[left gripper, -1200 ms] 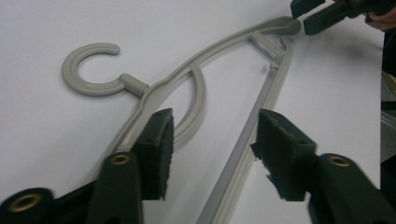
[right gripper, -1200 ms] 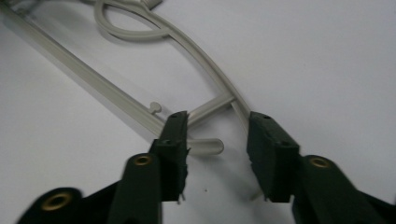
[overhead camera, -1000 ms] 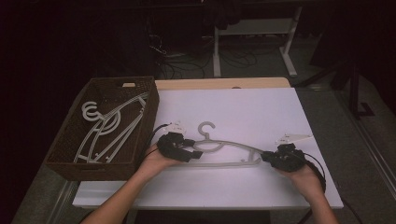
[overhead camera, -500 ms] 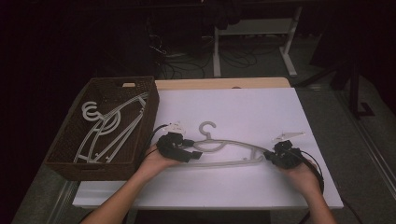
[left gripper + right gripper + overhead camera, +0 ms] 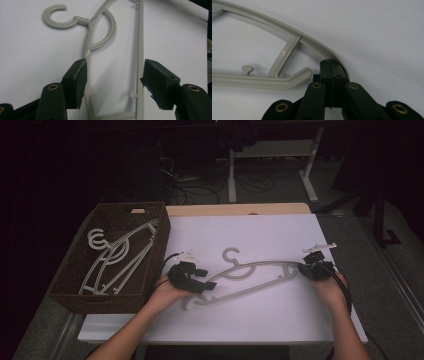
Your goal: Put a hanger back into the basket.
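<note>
Nearest the camera, two bare forearms are seen entering from the bottom edge of the high view, cut off below the elbow. The left gripper (image 5: 200,281) is held at the near left end of a pale grey plastic clothes hanger (image 5: 260,276) lying flat on the white table top (image 5: 280,320). In the left gripper view its jaws are spread wide, one on either side of the hanger's (image 5: 139,62) two bars; whether a pad touches the curved bar cannot be told. The hanger's lower end is cut off by the frame edge there.

The right gripper (image 5: 311,268) is at the hanger's right tip. In the right gripper view its jaws are pressed together at the outer curve of the hanger (image 5: 287,53); the tip of that curve is hidden behind the pads, so a grip on it cannot be confirmed.

Farther left, a dark brown woven basket (image 5: 70,292) is set against the table's left edge, holding more pale hangers (image 5: 117,257), overlapped and hard to count. Beyond the table the room is dark; table legs (image 5: 272,165) and floor cables (image 5: 200,190) are faintly made out.
</note>
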Motion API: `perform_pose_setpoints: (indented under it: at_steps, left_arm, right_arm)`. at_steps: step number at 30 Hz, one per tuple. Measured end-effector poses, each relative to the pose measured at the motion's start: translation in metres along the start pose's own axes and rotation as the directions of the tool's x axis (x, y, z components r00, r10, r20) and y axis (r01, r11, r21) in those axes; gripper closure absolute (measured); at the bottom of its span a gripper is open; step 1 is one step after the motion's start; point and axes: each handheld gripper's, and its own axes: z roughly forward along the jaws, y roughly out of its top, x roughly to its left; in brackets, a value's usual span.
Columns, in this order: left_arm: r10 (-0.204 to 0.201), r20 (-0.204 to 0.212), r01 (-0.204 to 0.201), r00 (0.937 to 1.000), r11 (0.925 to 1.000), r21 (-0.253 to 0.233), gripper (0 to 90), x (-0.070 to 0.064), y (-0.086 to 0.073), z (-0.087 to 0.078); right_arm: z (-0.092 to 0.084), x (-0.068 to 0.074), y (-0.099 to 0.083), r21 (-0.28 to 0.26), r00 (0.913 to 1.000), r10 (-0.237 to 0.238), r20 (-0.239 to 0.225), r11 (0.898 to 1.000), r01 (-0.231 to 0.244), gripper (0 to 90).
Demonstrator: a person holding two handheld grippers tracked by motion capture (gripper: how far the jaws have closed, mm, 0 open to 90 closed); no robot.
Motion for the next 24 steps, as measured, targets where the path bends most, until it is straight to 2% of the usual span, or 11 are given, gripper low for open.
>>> perform_pose_setpoints:
  at_steps: [3,6,9,12,14,18,24]
  left_arm:
    - [0.000,0.000,0.000,1.0000,1.0000,0.001,36.4,0.000,0.000,0.000]
    - [-0.002,-0.002,0.002,1.0000,1.0000,-0.004,36.4,0.001,-0.001,-0.001]
    - [-0.007,-0.005,0.007,1.0000,0.9999,-0.009,35.6,0.003,-0.001,-0.002]
    - [-0.011,-0.011,0.011,0.9999,0.9999,-0.010,34.0,0.005,-0.002,-0.002]
    - [-0.017,-0.012,0.017,0.9998,0.9998,-0.013,32.5,0.006,-0.002,-0.003]
    - [-0.021,-0.014,0.020,0.9997,0.9997,-0.016,30.2,0.007,-0.002,-0.002]
    - [-0.025,-0.016,0.025,0.9995,0.9997,-0.007,28.0,0.008,-0.003,-0.001]
  right_arm:
    - [0.001,-0.004,0.002,-0.007,1.0000,0.004,0.003,1.000,-0.004,89.2]
    - [-0.012,-0.003,0.001,-0.034,0.9999,0.003,-0.011,0.999,-0.004,89.1]
    - [-0.026,0.001,0.000,-0.075,0.9973,0.004,-0.073,0.997,-0.010,89.1]
    - [-0.031,0.007,-0.001,-0.085,0.9921,-0.017,-0.124,0.996,0.006,89.1]
    - [-0.030,0.009,-0.002,-0.089,0.9886,-0.024,-0.148,0.996,0.011,89.1]
    - [-0.021,0.010,-0.002,-0.071,0.9866,-0.026,-0.161,0.997,0.014,89.1]
    - [-0.012,0.014,-0.001,-0.051,0.9872,-0.038,-0.155,0.998,0.031,89.1]
